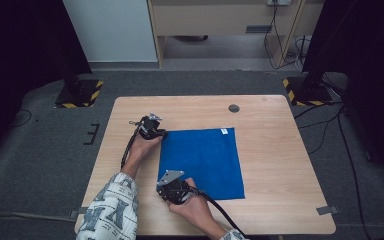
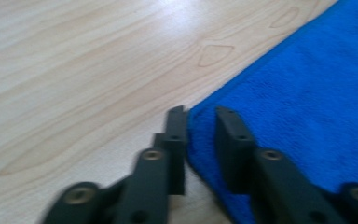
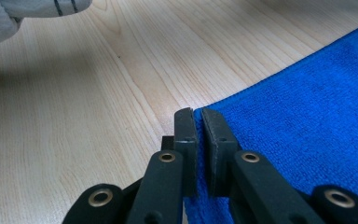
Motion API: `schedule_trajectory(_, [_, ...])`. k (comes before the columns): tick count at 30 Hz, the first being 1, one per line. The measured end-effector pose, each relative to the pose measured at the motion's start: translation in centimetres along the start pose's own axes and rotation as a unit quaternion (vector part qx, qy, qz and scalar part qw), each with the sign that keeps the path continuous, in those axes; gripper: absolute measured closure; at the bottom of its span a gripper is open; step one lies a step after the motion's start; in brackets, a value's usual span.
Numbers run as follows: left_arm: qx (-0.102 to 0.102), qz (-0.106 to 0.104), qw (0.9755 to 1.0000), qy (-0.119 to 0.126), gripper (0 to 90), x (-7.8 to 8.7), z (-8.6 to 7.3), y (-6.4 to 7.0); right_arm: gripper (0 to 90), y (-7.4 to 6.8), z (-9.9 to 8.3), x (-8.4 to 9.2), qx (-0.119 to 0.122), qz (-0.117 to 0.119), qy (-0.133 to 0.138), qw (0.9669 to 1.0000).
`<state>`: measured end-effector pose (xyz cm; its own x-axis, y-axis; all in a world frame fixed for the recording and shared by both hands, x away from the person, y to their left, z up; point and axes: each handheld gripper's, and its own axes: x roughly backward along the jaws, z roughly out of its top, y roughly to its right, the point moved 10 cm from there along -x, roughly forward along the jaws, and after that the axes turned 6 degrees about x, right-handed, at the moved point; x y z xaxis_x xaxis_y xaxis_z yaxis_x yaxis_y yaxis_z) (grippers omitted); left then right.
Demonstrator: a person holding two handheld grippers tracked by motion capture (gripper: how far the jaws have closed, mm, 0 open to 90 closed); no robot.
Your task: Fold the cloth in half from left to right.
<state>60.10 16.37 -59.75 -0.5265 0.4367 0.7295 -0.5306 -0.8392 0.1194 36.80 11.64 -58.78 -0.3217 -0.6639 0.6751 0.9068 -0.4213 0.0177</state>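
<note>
Cloth: square blue terry cloth (image 1: pixel 202 162), flat on the light wood table (image 1: pixel 275 170), mid-table, slightly toward the near edge.
Left tool (image 1: pixel 163 133): at the cloth's far-left corner; jaws narrow, corner between them (image 2: pixel 200 122), a slit still showing, so the pinch looks incomplete.
Right tool (image 1: pixel 167 181): at the near-left corner; jaws nearly together, pinching the hem (image 3: pixel 198 114).
Key relation: both tools sit on the cloth's left edge; the whole cloth lies to their right.
Next move (judged): lift the left edge and fold it toward the right edge.
</note>
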Motion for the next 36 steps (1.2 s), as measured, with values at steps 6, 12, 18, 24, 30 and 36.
schedule_trajectory(6, [0.007,0.002,0.9999,0.015,88.9,0.8,0.7,0.2,86.0,-0.1,0.1,0.3,0.001,-0.002,0.003,1.0])
schedule_trajectory(12, [0.008,0.0,0.9996,0.025,89.3,2.0,1.7,0.7,86.6,-0.1,0.5,1.1,0.0,-0.008,0.011,0.9999])
schedule_trajectory(18, [0.001,0.0,0.9997,0.026,89.4,3.1,2.6,1.4,87.0,-0.3,1.0,1.7,0.001,-0.016,0.018,0.9997])
schedule_trajectory(24, [0.007,0.005,0.9996,0.029,89.5,4.1,3.1,1.0,87.1,-0.8,1.8,1.8,0.004,-0.018,0.026,0.9995])
schedule_trajectory(30, [0.007,0.011,0.9996,0.024,89.5,5.2,2.9,0.1,87.1,-1.4,2.7,1.5,0.01,-0.018,0.031,0.9993])
schedule_trajectory(36, [0.009,0.013,0.9995,0.027,89.5,6.0,2.8,-0.6,87.2,-1.9,3.7,1.3,0.013,-0.021,0.041,0.9988])
